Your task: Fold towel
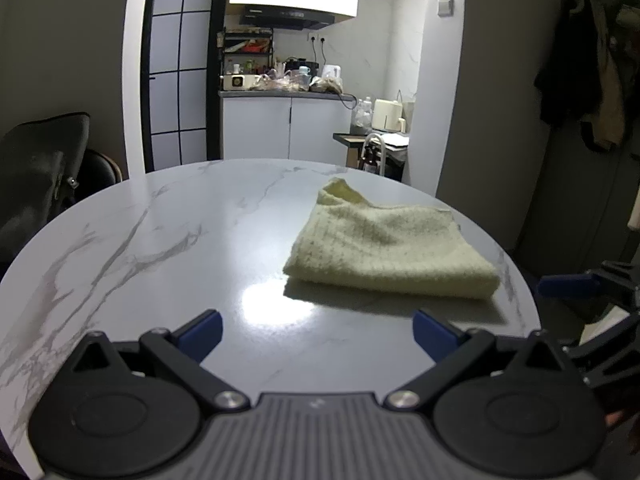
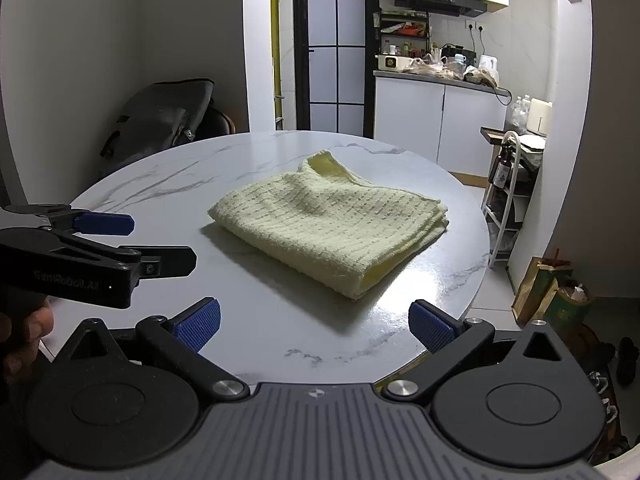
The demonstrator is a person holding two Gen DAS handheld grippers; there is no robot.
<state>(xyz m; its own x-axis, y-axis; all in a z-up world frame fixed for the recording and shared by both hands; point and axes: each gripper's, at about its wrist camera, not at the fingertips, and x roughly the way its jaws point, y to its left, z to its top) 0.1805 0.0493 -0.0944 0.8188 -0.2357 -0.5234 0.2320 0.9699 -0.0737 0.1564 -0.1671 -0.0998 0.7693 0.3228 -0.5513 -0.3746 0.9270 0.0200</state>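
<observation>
Towel (image 2: pixel 328 220): pale yellow, waffle-textured cloth, folded into a thick, roughly rectangular bundle of several layers. Stacked edges show at its right side in the right wrist view; one corner at the far end stands up in a small loose peak. Lies flat on the desk (image 2: pixel 160 184), right of the centre in the left wrist view, free of both tongs.

Desk: round, white marble-patterned top with grey veins and a glossy finish; a bright light reflection sits on it just near the towel's nearer edge.

Left tongs (image 1: pixel 318 334): blue-padded fingers spread wide, nothing between them, held low over the near part of the desk with the towel ahead and to the right. In the right wrist view they enter from the left, level with the desk edge and apart from the towel; part of a hand (image 2: pixel 24 336) shows behind them.

Right tongs (image 2: pixel 314 326): blue ribbed pads spread wide, nothing held, hovering at the near rim of the desk, pointing at the towel's nearest corner and well short of it.

Surroundings: dark bag (image 2: pixel 160 116) on a chair beyond the desk; kitchen counter (image 2: pixel 436 76) crowded with items behind.
</observation>
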